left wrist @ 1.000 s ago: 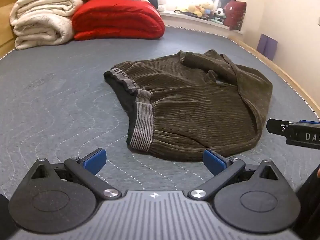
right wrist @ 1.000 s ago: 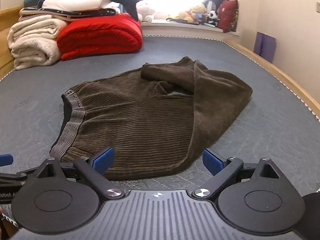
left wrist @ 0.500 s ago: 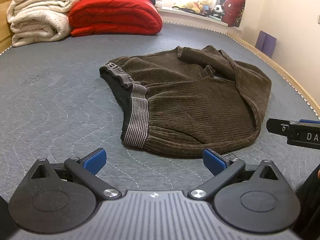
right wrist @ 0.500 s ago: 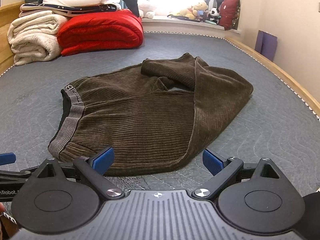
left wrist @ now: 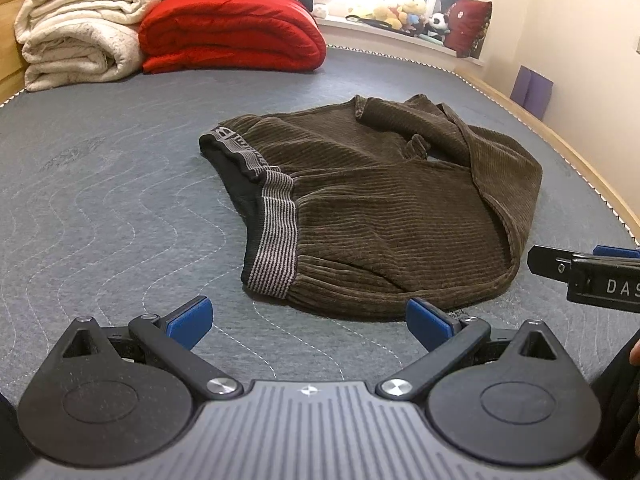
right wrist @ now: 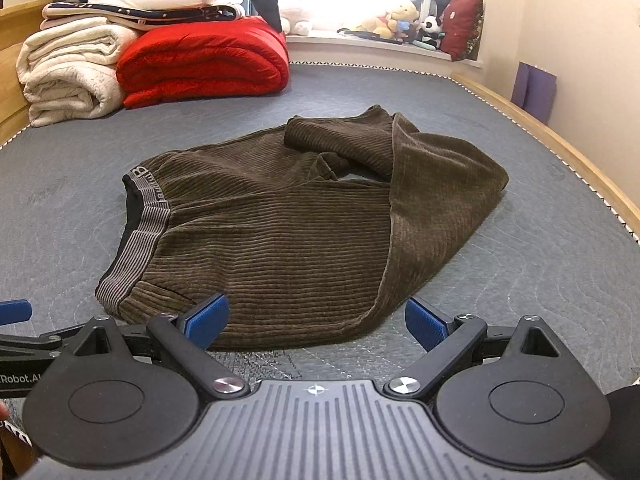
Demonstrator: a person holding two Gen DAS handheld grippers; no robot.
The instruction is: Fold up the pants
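Note:
Brown corduroy pants [left wrist: 384, 208] lie folded in a loose bundle on the grey quilted mattress [left wrist: 100, 208], with the striped grey waistband [left wrist: 276, 236] at their left side. They also show in the right wrist view [right wrist: 288, 240]. My left gripper [left wrist: 308, 320] is open and empty, just short of the bundle's near edge. My right gripper [right wrist: 316, 322] is open and empty, its fingers at the near edge of the pants. The right gripper also shows at the right edge of the left wrist view [left wrist: 592, 276].
A red quilt [left wrist: 232, 36] and rolled white blankets [left wrist: 80, 52] are stacked at the far left. Soft toys [right wrist: 404, 20] line the window sill. A wooden bed edge [right wrist: 540, 132] and wall run along the right.
Both grippers have pulled back and risen a little from the pants. The pants lie still. Both grippers stay open.

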